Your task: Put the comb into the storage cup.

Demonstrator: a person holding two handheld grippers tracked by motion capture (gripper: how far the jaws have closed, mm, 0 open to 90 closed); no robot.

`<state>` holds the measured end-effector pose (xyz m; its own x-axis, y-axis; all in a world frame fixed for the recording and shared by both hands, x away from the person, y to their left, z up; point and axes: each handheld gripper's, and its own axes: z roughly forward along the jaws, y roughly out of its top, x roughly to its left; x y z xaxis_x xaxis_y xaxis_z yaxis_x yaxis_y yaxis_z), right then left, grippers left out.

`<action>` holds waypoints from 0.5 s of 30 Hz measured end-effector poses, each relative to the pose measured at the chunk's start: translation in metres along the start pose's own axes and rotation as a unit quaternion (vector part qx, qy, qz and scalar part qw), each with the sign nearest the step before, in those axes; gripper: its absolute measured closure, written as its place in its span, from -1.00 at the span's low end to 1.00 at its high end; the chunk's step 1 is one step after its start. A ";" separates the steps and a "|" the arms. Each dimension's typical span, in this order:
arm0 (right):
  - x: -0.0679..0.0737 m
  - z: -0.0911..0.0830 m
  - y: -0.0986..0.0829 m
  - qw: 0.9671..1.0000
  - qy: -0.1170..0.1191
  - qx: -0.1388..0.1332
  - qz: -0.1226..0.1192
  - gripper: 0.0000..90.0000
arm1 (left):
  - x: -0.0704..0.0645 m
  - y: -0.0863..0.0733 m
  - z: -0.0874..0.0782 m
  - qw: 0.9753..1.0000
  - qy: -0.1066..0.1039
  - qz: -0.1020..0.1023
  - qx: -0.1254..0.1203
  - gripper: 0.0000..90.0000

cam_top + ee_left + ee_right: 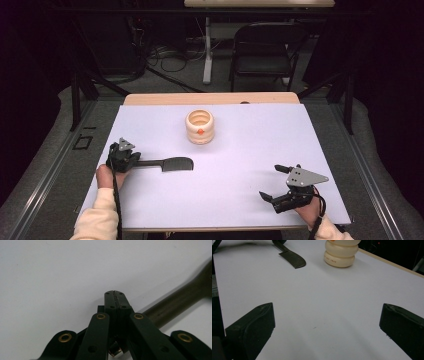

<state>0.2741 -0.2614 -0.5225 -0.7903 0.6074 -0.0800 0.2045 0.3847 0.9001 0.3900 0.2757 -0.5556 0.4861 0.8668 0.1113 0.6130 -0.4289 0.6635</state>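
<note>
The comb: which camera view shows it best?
The high view: the whole comb lies flat, its handle in the shut left gripper. The left gripper view shows just the handle; the right gripper view shows the toothed end far off.

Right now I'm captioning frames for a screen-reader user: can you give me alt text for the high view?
The left gripper is shut on the handle of a black comb lying flat on a white table. The right gripper rests open near the front right corner, and a cream ribbed jar stands upright behind the comb.
</note>
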 end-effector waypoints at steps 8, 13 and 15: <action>0.000 0.000 0.000 1.000 0.000 0.000 -0.001 -1.00 | -0.006 -0.002 -0.004 1.000 -0.002 0.022 0.019 0.99; 0.000 -0.001 0.000 1.000 -0.001 0.000 -0.001 -1.00 | -0.008 -0.002 -0.005 0.999 -0.005 0.026 0.023 0.99; 0.000 -0.001 0.000 1.000 -0.001 -0.002 -0.002 -1.00 | -0.011 -0.002 -0.007 0.999 -0.006 0.031 0.024 0.99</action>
<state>0.2733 -0.2615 -0.5219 -0.7902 0.6070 -0.0847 0.1989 0.3847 0.9014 0.3793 0.2693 -0.5529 0.5311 0.8352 0.1428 0.6099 -0.4938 0.6199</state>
